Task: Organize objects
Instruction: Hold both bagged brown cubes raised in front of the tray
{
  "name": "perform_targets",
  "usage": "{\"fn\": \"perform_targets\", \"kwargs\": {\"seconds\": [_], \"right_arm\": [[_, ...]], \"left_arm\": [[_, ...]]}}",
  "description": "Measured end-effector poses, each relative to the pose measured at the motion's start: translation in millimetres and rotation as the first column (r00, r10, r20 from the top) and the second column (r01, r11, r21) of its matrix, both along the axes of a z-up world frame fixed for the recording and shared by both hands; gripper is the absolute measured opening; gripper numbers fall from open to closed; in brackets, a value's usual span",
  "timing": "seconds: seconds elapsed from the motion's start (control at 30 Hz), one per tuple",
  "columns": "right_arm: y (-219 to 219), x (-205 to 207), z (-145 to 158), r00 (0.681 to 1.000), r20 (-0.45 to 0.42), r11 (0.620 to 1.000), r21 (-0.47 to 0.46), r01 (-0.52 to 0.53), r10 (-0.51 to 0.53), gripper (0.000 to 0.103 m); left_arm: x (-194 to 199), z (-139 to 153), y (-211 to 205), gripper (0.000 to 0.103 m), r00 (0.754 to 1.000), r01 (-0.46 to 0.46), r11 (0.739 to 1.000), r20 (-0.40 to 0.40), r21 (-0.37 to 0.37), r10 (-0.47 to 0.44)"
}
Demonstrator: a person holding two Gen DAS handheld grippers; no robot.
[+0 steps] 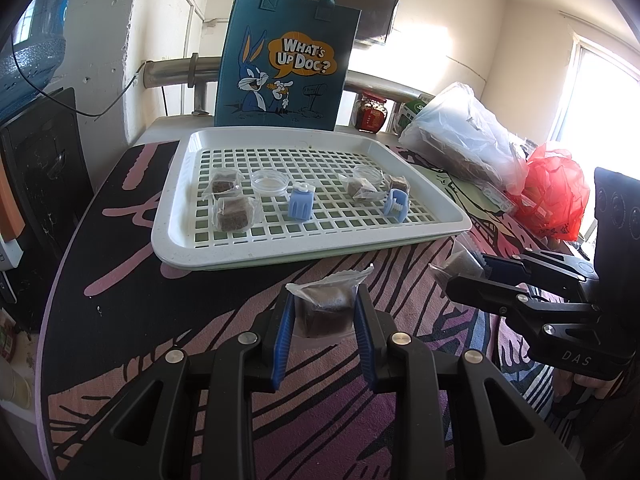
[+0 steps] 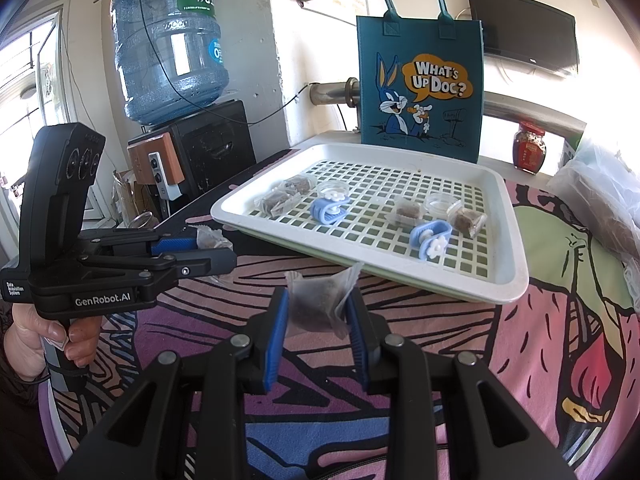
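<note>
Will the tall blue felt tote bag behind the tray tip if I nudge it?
Probably: the blue felt tote bag stands upright on a narrow base, looks empty, so likely light. The felt holds its shape, so it may topple whole toward the white slotted tray rather than crumple.

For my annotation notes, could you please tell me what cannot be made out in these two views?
- Clear plastic bag contents: left wrist view, blurred by film and window glare.
- Jar label: right wrist view, too small.
- Wrapped brown cube in the right hand-held gripper: its sides are hidden behind the blue pads.
</note>
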State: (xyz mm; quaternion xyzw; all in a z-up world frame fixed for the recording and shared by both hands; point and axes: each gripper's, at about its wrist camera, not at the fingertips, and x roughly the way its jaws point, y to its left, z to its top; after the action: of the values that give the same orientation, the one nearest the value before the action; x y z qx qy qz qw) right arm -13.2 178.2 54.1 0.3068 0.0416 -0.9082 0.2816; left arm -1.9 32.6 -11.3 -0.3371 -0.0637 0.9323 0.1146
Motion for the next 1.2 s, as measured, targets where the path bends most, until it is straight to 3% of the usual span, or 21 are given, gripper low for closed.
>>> {"fn": "perform_targets", "kwargs": {"seconds": [1.2], "right_arm": [[0.4,-2.4,-1.3,1.000,0.013,1.000,-0.013,0.003,-0.003,0.029]], "left_arm": [[0.5,-3.6,0.0,0.027,1.000,-0.001,1.000,0.011,0.005,0.001]]}}
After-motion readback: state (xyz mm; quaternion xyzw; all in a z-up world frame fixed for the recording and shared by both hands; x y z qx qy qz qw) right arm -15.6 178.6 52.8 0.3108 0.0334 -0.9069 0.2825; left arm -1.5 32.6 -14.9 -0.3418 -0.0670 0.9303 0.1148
